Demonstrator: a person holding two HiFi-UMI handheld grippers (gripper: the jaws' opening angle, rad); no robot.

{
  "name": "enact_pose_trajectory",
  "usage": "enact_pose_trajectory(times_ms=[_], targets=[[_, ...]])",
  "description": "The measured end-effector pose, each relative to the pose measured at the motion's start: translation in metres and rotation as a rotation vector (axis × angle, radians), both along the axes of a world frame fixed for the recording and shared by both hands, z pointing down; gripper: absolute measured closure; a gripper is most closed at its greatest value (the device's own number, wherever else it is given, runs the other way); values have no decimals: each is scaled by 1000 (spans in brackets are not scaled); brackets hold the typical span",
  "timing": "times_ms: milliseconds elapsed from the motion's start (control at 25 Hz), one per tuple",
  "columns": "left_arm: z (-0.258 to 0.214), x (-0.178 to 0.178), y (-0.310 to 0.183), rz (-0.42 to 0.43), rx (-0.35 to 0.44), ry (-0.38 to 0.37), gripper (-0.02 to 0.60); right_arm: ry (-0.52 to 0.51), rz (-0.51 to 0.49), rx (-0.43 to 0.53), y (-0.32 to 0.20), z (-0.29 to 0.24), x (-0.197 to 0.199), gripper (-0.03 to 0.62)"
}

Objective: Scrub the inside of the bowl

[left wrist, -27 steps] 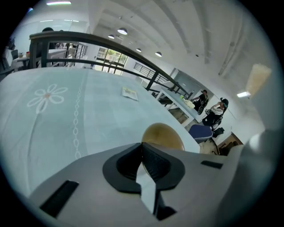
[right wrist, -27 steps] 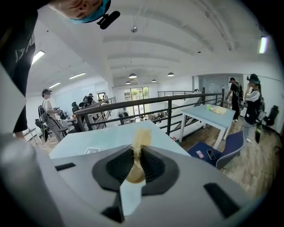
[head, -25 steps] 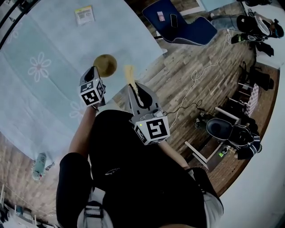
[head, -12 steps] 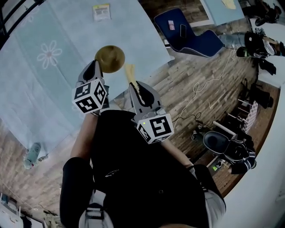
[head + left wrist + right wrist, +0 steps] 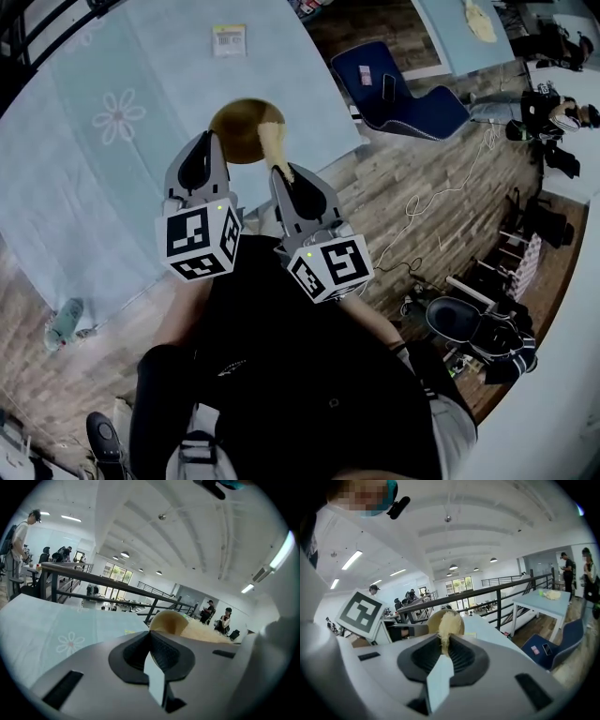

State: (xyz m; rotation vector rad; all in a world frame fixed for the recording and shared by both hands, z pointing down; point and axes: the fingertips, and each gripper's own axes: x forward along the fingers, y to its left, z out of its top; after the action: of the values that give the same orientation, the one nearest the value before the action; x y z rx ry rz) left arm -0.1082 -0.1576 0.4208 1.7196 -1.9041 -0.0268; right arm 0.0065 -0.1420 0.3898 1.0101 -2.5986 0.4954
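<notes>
I see ahead: flowered blue tablecloth (image 5: 103, 216) | label card (image 5: 228, 39) on it | navy chair (image 5: 412, 98) holding phone (image 5: 387, 86) | white cable (image 5: 441, 197) on wood floor (image 5: 394, 187)

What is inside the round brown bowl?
The tip of a pale yellow fibrous scrubber, held in the right tongs, reaches in. It hides part of the round brown bowl; the rest of its inside looks bare.

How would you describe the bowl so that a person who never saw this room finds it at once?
Start from the table under a pale blue cloth with white flowers. At its edge nearest the person, just ahead of the left gripper and the right gripper, is the bowl. It is round and golden brown, whereas the card farther off is flat and rectangular.
</notes>
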Motion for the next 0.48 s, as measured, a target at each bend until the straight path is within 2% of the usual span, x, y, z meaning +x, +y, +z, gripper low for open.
enact_pose_trajectory(times_ms=[240,480], targets=[[-2,32,18,34,2,42,563,0,73,-16,-2,0,12,545],[-4,55,22,124,11,36,563,-4,36,14,4,1,16,545]])
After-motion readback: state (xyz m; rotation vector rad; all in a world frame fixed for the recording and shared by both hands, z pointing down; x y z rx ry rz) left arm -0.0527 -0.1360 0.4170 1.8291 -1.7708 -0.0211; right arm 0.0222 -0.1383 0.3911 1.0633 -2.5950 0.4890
